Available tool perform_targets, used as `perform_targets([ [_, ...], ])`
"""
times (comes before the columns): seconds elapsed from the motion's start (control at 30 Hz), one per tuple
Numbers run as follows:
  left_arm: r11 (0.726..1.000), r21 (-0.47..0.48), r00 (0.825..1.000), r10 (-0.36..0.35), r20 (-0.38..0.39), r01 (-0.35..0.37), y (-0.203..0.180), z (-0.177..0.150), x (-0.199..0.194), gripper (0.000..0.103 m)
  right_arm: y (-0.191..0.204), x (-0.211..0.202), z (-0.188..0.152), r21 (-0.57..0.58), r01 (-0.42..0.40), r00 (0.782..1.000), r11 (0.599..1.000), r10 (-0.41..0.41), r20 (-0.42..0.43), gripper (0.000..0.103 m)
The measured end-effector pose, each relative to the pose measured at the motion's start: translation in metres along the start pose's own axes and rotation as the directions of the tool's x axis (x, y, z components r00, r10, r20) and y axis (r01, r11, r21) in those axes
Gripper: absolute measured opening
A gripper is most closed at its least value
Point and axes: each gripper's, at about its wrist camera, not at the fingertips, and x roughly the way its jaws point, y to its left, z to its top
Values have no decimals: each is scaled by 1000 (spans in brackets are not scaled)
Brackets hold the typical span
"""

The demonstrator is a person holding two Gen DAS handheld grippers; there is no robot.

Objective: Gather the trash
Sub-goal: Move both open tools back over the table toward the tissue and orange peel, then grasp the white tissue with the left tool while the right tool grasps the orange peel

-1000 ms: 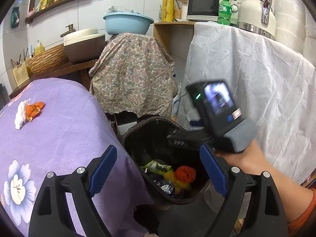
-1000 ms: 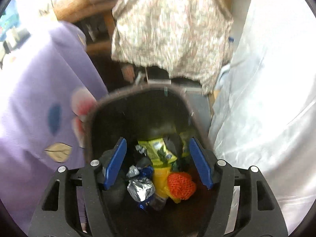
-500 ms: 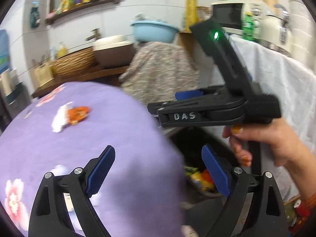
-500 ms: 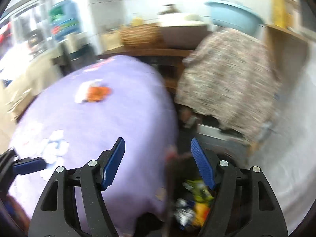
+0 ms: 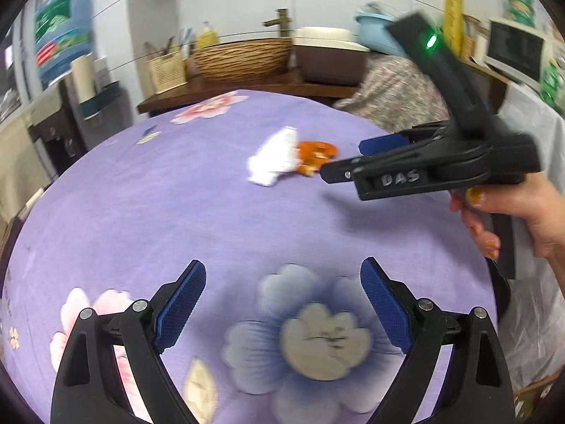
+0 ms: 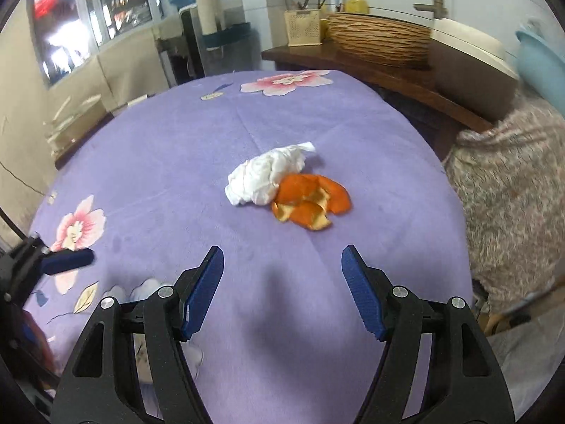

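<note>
Tissue (image 6: 268, 180) touching orange peel (image 6: 312, 201) on tablecloth (image 6: 317, 123); both grippers' jaws apart, empty.

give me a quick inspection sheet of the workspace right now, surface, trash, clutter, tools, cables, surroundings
surface: purple flowered tablecloth covering the table, a few creases
job's things: crumpled white tissue touching a pile of orange peel, both lying near the middle of the cloth
clutter: nothing seen on the cloth besides the trash
grippers: left tool open and empty, over the near flower print; right tool open and empty, short of the tissue and the peel, pointing at them
cables: nothing seen
surroundings: wooden counter behind the table with a woven brown basket, a yellow soap bottle and a cream utensil holder; patterned floral cloth draped to the right
</note>
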Motion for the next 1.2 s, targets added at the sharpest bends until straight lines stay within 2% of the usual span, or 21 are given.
perform_targets([
  [0.1,1000,2,1000,15,-8,-15,12,-2,1,88,-3,28,14,-14,26,999,1000,-26,-40,69],
  [0.23,1000,4,999,27,-25,-27,23,-2,9,88,-2,49,20,-45,70,995,997,-73,-70,63],
  [0.3,1000,-14,999,26,-33,-26,28,2,15,88,-1,54,18,-67,115,990,991,-120,-74,55],
  [0.33,999,-26,999,19,-38,-20,30,3,18,88,-2,54,17,-68,119,990,991,-123,-73,47],
  [0.4,999,-41,999,7,-43,-9,33,4,20,88,-3,52,17,-59,108,993,992,-111,-52,38],
  [0.43,999,-47,999,2,-46,-4,33,5,22,88,-5,51,17,-51,97,994,994,-100,-46,23],
  [0.6,999,-31,999,11,-35,-12,31,12,30,88,-13,41,9,-18,92,996,996,-92,-9,18],
  [0.73,999,3,999,39,-19,-39,28,33,47,88,-20,20,-2,26,76,996,997,-77,42,17],
  [0.9,998,57,998,23,-51,-20,12,66,84,88,-23,-9,-16,44,65,994,997,-68,86,17],
  [1.1,997,73,995,8,-95,-1,-6,93,125,88,-27,-51,-47,69,81,989,994,-89,121,17],
  [1.13,996,84,996,14,-92,-7,-10,96,129,87,-28,-56,-52,70,87,988,994,-95,123,17],
  [1.2,993,114,996,33,-89,-23,-18,97,135,79,-30,-69,-65,81,95,986,992,-105,133,17],
])
